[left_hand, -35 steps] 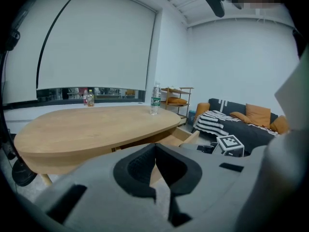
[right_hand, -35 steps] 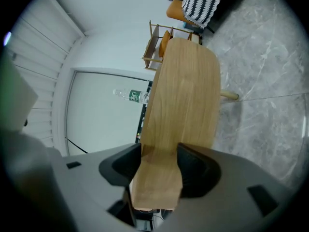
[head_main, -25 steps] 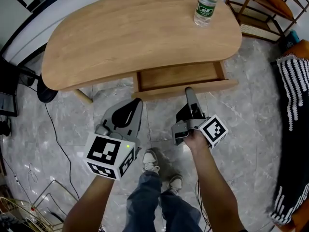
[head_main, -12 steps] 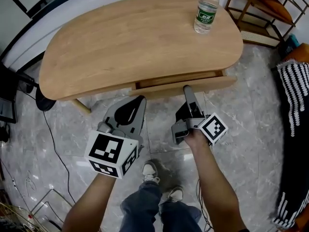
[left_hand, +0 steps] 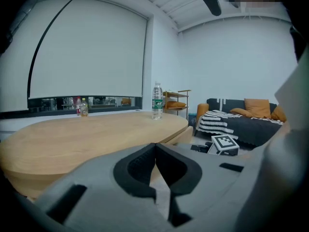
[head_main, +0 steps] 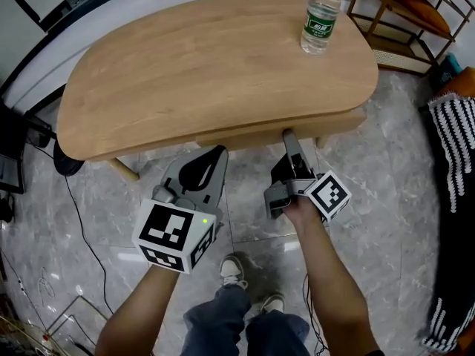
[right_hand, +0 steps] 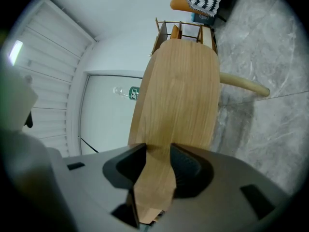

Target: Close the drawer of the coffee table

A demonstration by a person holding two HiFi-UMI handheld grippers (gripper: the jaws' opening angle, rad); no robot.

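final closing stroke, judged nearly complete: right gripper [head_main: 288, 136] jaws closing on the drawer front [head_main: 335, 123] between them, at the coffee table [head_main: 215, 58] near edge. left gripper [head_main: 217, 156] jaws together, empty. next: seat flush, release.

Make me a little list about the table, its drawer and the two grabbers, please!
table: wooden coffee table with a rounded top
drawer: pushed in; only the drawer front shows under the top
on the table: water bottle, upright, near the far right end
right gripper: jaws closing, with the drawer front between them
left gripper: jaws together, nothing in them, close in front of the table
floor: grey stone-look tiles
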